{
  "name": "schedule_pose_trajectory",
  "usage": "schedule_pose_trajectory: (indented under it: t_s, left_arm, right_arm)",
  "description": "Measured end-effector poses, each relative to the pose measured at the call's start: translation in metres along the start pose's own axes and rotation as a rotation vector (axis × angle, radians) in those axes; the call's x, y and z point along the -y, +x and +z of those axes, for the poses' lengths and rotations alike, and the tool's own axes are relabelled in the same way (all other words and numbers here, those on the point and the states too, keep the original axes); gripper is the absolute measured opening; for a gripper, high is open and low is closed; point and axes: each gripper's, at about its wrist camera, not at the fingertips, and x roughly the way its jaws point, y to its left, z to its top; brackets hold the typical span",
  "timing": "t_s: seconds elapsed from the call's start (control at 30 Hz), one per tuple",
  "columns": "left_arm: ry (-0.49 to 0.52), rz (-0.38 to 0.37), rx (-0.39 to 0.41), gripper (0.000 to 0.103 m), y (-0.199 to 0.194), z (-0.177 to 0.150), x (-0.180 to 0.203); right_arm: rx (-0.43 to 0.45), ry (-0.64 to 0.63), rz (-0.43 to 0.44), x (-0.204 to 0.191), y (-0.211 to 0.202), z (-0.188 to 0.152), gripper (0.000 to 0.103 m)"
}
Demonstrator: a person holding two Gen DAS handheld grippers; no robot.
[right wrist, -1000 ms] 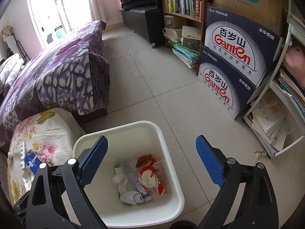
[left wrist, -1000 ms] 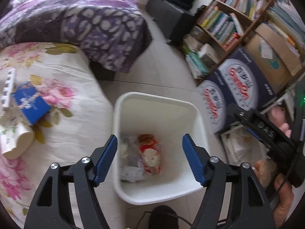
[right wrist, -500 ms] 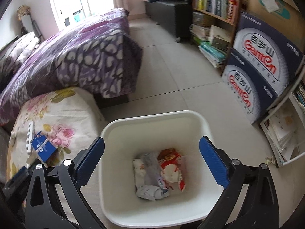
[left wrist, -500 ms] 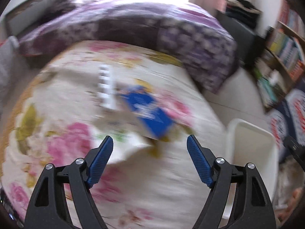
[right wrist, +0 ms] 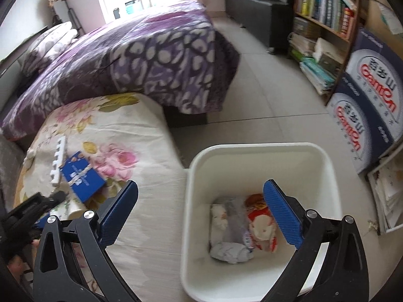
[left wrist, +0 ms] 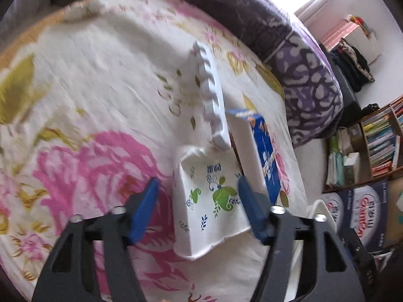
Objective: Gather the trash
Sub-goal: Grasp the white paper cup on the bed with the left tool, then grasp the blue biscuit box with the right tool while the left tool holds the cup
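A crushed white paper cup (left wrist: 211,201) with green and blue leaf print lies on the floral bedcover (left wrist: 100,88). My left gripper (left wrist: 199,203) is open, its blue pads on either side of the cup, the right pad close to it. A blue box (left wrist: 264,156) and a white notched foam strip (left wrist: 211,95) lie just beyond the cup. My right gripper (right wrist: 201,216) is open and empty above the white trash bin (right wrist: 252,148), which holds a red wrapper (right wrist: 259,219) and crumpled paper (right wrist: 229,251).
A purple patterned quilt (right wrist: 151,58) covers the bed behind. A bookshelf (right wrist: 325,7) and stacked printed cartons (right wrist: 370,100) stand on the right of the tiled floor (right wrist: 264,95). The bin stands right against the bed's edge.
My left gripper swung from over the bin to the bed and now straddles the paper cup. My right gripper stayed over the bin, shifting slightly left.
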Motion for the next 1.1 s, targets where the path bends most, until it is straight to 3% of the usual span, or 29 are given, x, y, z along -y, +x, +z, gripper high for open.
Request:
schedule_pose_trajectory:
  t_s: [0.07, 0.1, 0.23, 0.4, 0.6, 0.83, 0.9, 0.97, 1.1]
  left_arm:
    - [0.017, -0.026, -0.005, 0.039, 0.001, -0.002, 0.003]
    - [0.029, -0.048, -0.013, 0.028, -0.001, -0.002, 0.005]
    - [0.051, -0.075, -0.032, 0.026, -0.009, -0.001, 0.000]
    - [0.090, -0.032, -0.028, 0.026, -0.029, 0.000, -0.018]
    - [0.093, 0.047, 0.032, 0.026, -0.055, 0.009, -0.051]
    - [0.095, 0.073, 0.077, 0.026, -0.071, 0.019, -0.068]
    - [0.095, 0.076, 0.082, 0.027, -0.072, 0.020, -0.069]
    - [0.094, 0.079, 0.086, 0.027, -0.073, 0.021, -0.071]
    - [0.093, 0.092, 0.100, 0.027, -0.074, 0.022, -0.072]
  right_arm:
    - [-0.011, -0.017, 0.022, -0.010, 0.006, 0.000, 0.096]
    - [-0.014, -0.031, 0.036, -0.017, 0.009, 0.000, 0.096]
    - [-0.030, -0.110, 0.103, -0.048, 0.023, 0.000, 0.096]
    - [-0.046, -0.205, 0.201, -0.082, 0.039, -0.004, 0.096]
    - [-0.073, -0.316, 0.308, -0.127, 0.058, -0.011, 0.096]
    - [-0.076, -0.394, 0.313, -0.157, 0.077, -0.016, 0.095]
    - [-0.075, -0.387, 0.311, -0.159, 0.081, -0.017, 0.091]
    - [-0.097, -0.372, 0.315, -0.159, 0.086, -0.017, 0.063]
    - [-0.077, -0.367, 0.316, -0.159, 0.080, -0.017, 0.057]
